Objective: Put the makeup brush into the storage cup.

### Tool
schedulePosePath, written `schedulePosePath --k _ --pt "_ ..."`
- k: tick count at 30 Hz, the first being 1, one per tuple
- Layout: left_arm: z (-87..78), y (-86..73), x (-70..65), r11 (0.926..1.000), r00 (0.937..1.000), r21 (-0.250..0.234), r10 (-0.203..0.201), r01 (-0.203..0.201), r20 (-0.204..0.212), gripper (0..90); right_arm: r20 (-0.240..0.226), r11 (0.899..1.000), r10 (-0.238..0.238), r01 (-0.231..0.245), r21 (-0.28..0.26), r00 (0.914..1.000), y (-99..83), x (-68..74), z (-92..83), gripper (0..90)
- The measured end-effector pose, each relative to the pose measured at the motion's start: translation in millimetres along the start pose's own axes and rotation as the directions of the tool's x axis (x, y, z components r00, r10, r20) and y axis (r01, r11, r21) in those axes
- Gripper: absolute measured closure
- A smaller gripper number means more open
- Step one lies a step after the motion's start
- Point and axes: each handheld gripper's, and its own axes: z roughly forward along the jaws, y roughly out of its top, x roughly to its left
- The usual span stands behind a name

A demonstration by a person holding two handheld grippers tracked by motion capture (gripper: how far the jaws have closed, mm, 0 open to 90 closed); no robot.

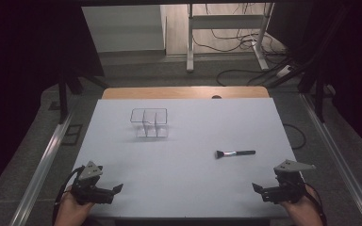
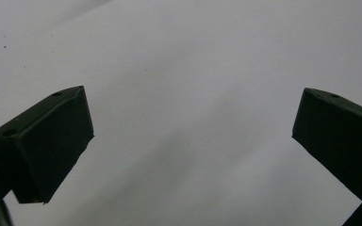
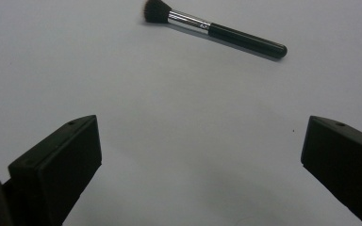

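On the white table (image 1: 184, 179) the brush (image 1: 235, 153) lies crosswise (bristles left), both tongs apart.

A lab-like recording room: dark curtains (image 1: 23, 70), loose floor cables (image 1: 235, 42), a white-covered table (image 1: 184, 179).

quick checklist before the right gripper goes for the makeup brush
1. Right gripper jaws open wide: ok.
2. Makeup brush lies flat on the white table, nothing touching it: ok.
3. Path from right gripper to brush free of other things: ok.
4. Left gripper open, holding nothing, at the near left, away from the brush: ok.
5. Clear organizer stands upright, far left of the brush: ok.
6. Organizer compartments free: cannot tell.
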Motion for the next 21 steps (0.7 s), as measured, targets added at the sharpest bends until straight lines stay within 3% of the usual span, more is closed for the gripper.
schedulePosePath --k 21 --pt "0.6 0.5 -0.5 0.9999 0.9998 0.006 0.011 -0.011 -0.019 0.0 -0.008 1.000 -0.013 0.013 0.006 0.9999 13.3 0.1 3.3 0.0"
